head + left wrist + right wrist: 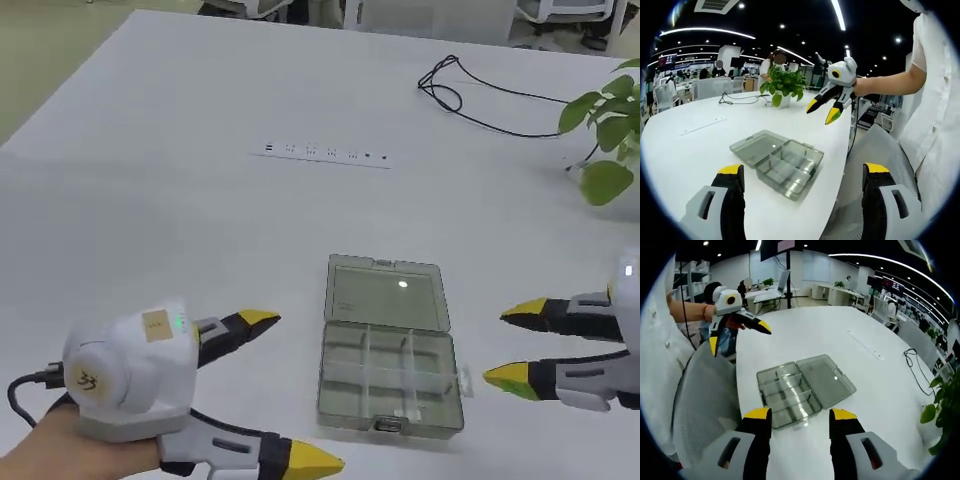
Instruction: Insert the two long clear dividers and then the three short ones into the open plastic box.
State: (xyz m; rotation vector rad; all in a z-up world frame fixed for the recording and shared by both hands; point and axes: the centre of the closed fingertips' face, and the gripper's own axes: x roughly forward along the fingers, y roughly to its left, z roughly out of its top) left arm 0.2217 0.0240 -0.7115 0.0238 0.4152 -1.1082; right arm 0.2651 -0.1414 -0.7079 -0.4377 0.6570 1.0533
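Observation:
The clear plastic box [390,385] lies open on the white table, its lid [388,292] folded flat on the far side. Clear dividers [400,372] stand inside and split the tray into several compartments; one clear end pokes past the right wall. My left gripper [285,390] hovers open and empty to the left of the box, which lies ahead between its jaws as box [777,160]. My right gripper [512,344] hangs open and empty to the right of it, with the box [790,392] just beyond its tips. Each gripper sees the other: right gripper [821,113], left gripper [740,336].
A flush socket strip [325,153] sits mid-table, a black cable [470,95] loops at the far right, and a potted plant [605,130] stands at the right edge. A grey mesh chair [705,400] is by the near table edge.

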